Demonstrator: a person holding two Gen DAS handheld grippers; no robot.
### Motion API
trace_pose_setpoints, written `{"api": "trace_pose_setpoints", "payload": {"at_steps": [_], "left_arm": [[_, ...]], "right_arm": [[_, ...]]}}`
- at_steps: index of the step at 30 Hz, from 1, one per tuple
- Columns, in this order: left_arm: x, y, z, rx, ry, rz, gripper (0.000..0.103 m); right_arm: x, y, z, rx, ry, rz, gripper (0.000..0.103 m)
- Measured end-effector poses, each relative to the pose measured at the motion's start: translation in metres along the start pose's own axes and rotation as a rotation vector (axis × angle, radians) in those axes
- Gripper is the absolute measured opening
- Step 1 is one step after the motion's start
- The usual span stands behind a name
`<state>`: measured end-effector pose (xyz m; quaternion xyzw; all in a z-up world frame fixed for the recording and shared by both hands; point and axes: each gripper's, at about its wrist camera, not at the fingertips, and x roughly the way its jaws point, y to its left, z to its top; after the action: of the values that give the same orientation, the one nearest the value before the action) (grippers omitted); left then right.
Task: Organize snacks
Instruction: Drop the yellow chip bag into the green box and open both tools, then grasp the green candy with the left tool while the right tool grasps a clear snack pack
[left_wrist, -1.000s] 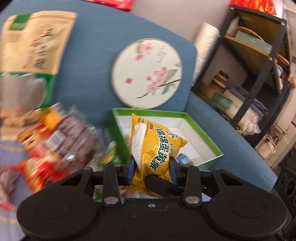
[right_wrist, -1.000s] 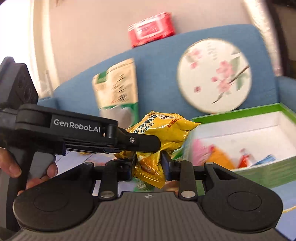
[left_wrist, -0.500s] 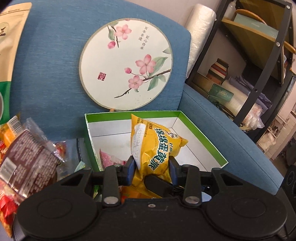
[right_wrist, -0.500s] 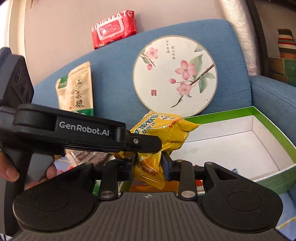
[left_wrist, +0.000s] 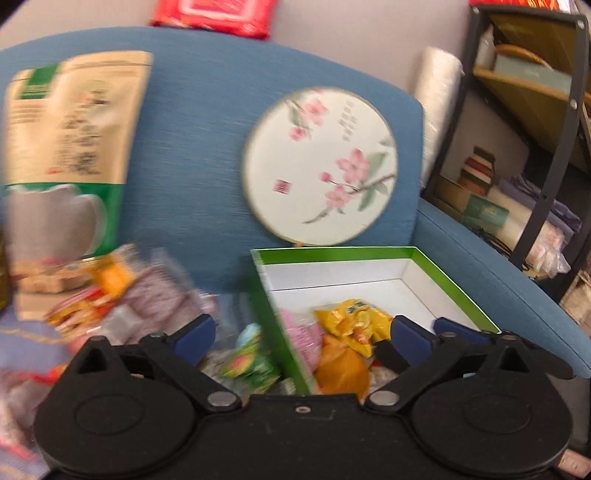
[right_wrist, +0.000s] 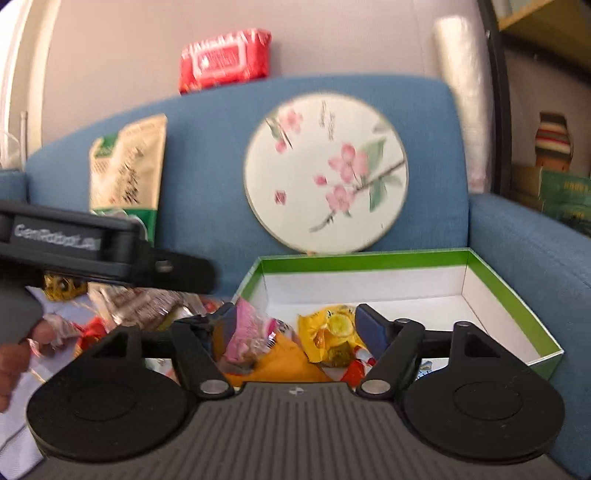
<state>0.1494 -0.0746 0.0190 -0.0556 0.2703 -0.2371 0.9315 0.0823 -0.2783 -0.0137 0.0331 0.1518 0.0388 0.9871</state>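
Release step: both grippers, left (left_wrist: 301, 334) and right (right_wrist: 295, 325), opening with nothing pinched, yellow packet (right_wrist: 328, 332) lying in green box (right_wrist: 513, 291); next, likely fetching from loose snack pile (left_wrist: 122, 295).

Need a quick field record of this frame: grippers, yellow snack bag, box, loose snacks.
left gripper: jaws opening, nothing pinched
right gripper: jaws opening, nothing pinched
yellow snack bag: lying in the box, free of both grippers
green box: open on the blue sofa, near corner holds snacks, far end bare
pink snack pack: in box, left of yellow bag
loose snack pile: on the seat, left of the box
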Motion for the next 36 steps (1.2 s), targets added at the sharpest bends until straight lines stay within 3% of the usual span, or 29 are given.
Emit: {"api": "trace_pose_setpoints", "payload": {"at_steps": [5,8,12,19,23,26,27,29,30,31,33,36], "left_arm": [[-0.040,0.039,-0.026,-0.122,0.021,0.057,0.103],[-0.048,0.062,-0.043,-0.177,0.070,0.083,0.103],[-0.050,0.084,-0.055,-0.190,0.110,0.145,0.103],[-0.075,0.112,-0.065,-0.193,0.102,0.185,0.103],[-0.081,0.117,-0.067,-0.171,0.114,0.172,0.103],[-0.081,0.118,-0.065,-0.184,0.110,0.161,0.103],[-0.081,0.118,-0.064,-0.187,0.111,0.153,0.103],[-0.079,0.114,-0.062,-0.181,0.125,0.128,0.103],[-0.077,0.111,-0.062,-0.171,0.132,0.113,0.103],[-0.075,0.108,-0.061,-0.159,0.138,0.098,0.103],[-0.070,0.102,-0.061,-0.140,0.143,0.075,0.103],[-0.058,0.095,-0.062,-0.130,0.156,0.037,0.087]], "right_arm": [[-0.012,0.030,-0.001,0.019,-0.004,0.097,0.103],[-0.010,0.052,-0.008,-0.003,0.058,0.172,0.103],[-0.004,0.080,-0.021,-0.091,0.143,0.222,0.103],[0.011,0.104,-0.042,-0.145,0.246,0.306,0.103],[0.033,0.119,-0.042,-0.205,0.244,0.301,0.087],[0.051,0.123,-0.043,-0.225,0.236,0.259,0.088],[0.056,0.122,-0.045,-0.216,0.259,0.274,0.089],[0.054,0.119,-0.048,-0.197,0.337,0.380,0.076],[0.049,0.117,-0.046,-0.192,0.341,0.414,0.063],[0.041,0.116,-0.043,-0.194,0.332,0.419,0.063],[0.024,0.110,-0.037,-0.220,0.280,0.363,0.064],[0.013,0.098,-0.034,-0.236,0.237,0.277,0.065]]}}
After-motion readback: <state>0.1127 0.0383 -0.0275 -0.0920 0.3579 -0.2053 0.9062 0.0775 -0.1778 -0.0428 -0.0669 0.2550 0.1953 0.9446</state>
